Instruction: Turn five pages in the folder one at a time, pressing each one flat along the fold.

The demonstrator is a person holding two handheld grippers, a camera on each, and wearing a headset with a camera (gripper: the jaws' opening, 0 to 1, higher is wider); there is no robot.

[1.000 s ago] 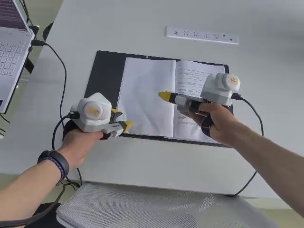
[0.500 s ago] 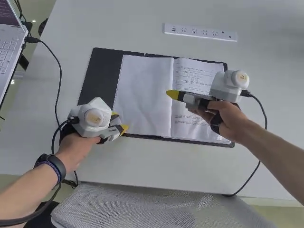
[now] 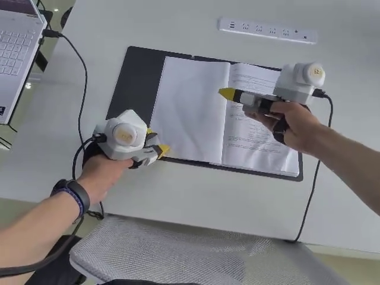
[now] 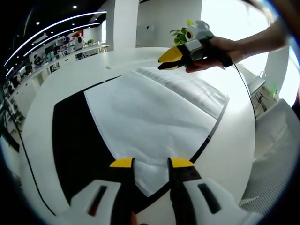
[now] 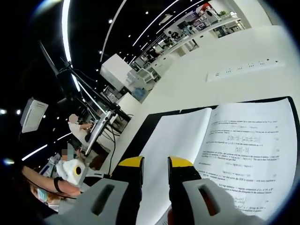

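One open folder (image 3: 133, 83), two tools: left tool (image 3: 155, 142) and right tool (image 3: 225, 93), jaws apart.

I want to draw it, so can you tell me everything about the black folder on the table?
The folder lies open and flat on the white table. Its matte black cover shows as a wide strip on the left and a thin edge elsewhere. The left page is blank white; the right page carries printed lines. The left tool is at the blank page's near corner, and the right tool hovers above the fold.
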